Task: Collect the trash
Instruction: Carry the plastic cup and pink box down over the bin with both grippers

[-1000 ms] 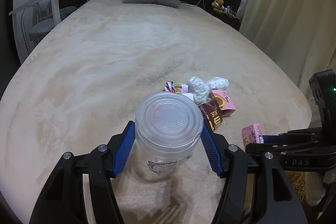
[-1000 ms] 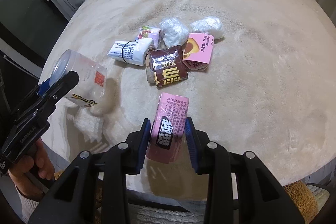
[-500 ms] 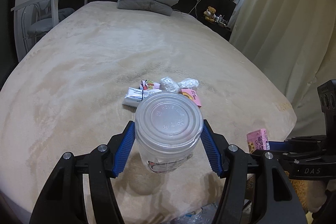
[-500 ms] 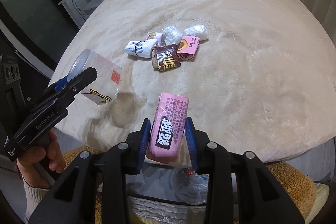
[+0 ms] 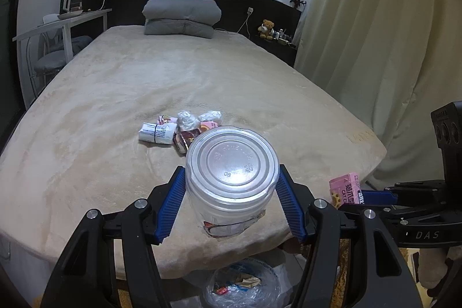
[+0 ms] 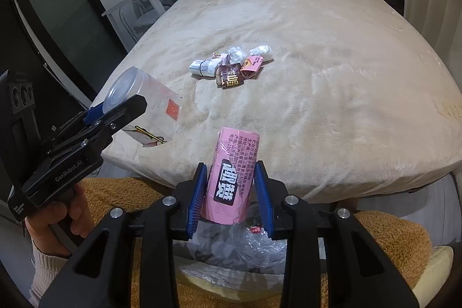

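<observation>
My left gripper (image 5: pixel 231 192) is shut on a clear plastic jar (image 5: pixel 232 178) with a lid, held in the air over the bed's foot edge; the jar also shows in the right wrist view (image 6: pixel 144 111). My right gripper (image 6: pixel 231 189) is shut on a pink snack box (image 6: pixel 232 175), also seen at the right of the left wrist view (image 5: pixel 345 189). A trash bin lined with clear plastic (image 5: pixel 242 283) stands on the floor below the grippers and holds some scraps; it also shows in the right wrist view (image 6: pixel 260 244). A pile of wrappers (image 6: pixel 231 68) lies on the bed (image 6: pixel 317 77).
Grey folded pillows (image 5: pixel 180 16) lie at the head of the bed. A white desk with a chair (image 5: pixel 57 31) stands on the left. Curtains (image 5: pixel 389 48) hang on the right. A brown fluffy rug (image 6: pixel 389 244) lies at the foot of the bed.
Both grippers have pulled back and up from the bed with the jar and the pink box. The pile of wrappers looks farther away and the bin has come into view below.
</observation>
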A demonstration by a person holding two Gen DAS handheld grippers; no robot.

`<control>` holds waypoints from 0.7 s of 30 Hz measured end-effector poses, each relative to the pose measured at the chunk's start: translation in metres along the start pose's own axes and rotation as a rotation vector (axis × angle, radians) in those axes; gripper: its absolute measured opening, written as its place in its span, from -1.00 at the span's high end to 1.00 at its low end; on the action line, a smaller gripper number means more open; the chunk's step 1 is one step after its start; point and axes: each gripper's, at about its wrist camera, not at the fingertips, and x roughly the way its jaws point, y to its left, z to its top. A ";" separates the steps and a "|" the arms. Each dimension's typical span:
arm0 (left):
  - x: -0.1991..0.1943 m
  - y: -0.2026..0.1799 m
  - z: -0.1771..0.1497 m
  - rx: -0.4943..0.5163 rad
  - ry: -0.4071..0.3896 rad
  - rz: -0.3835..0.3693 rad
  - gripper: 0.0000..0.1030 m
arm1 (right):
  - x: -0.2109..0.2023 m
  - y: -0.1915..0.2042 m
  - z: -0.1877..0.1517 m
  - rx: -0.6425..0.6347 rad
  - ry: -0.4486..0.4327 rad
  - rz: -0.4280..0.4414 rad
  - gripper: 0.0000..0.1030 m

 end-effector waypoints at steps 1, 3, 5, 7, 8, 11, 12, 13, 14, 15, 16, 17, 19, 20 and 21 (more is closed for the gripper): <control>-0.004 -0.007 -0.002 0.008 -0.002 0.001 -0.18 | -0.007 -0.001 -0.005 0.000 -0.010 0.004 0.33; -0.013 -0.019 -0.008 0.021 -0.007 0.003 -0.18 | -0.021 -0.005 -0.015 0.000 -0.033 0.012 0.33; -0.023 -0.031 -0.014 0.025 -0.014 0.006 -0.18 | -0.033 -0.009 -0.026 0.004 -0.051 0.022 0.32; -0.031 -0.042 -0.022 0.027 -0.018 0.001 -0.18 | -0.042 -0.012 -0.035 0.008 -0.064 0.029 0.32; -0.032 -0.046 -0.024 0.029 -0.018 0.002 -0.18 | -0.047 -0.013 -0.040 0.007 -0.070 0.032 0.32; -0.035 -0.057 -0.034 0.027 -0.011 -0.001 -0.18 | -0.057 -0.018 -0.054 0.007 -0.079 0.034 0.33; -0.035 -0.060 -0.037 0.026 -0.006 -0.003 -0.18 | -0.060 -0.021 -0.058 0.009 -0.080 0.034 0.33; -0.034 -0.062 -0.040 0.027 0.000 -0.002 -0.18 | -0.061 -0.024 -0.061 0.016 -0.079 0.036 0.33; -0.031 -0.063 -0.043 0.026 0.009 -0.003 -0.18 | -0.061 -0.027 -0.063 0.022 -0.077 0.036 0.33; -0.028 -0.064 -0.045 0.022 0.020 -0.008 -0.18 | -0.061 -0.030 -0.066 0.025 -0.074 0.033 0.33; -0.024 -0.065 -0.047 0.019 0.033 -0.016 -0.18 | -0.059 -0.032 -0.069 0.030 -0.070 0.031 0.33; -0.020 -0.066 -0.050 0.019 0.046 -0.022 -0.18 | -0.056 -0.036 -0.070 0.035 -0.064 0.029 0.33; -0.010 -0.068 -0.055 0.025 0.070 -0.026 -0.18 | -0.048 -0.043 -0.074 0.050 -0.044 0.028 0.33; -0.004 -0.068 -0.058 0.023 0.085 -0.029 -0.18 | -0.042 -0.047 -0.076 0.059 -0.031 0.028 0.32; 0.002 -0.069 -0.061 0.022 0.101 -0.033 -0.18 | -0.036 -0.050 -0.077 0.067 -0.017 0.028 0.32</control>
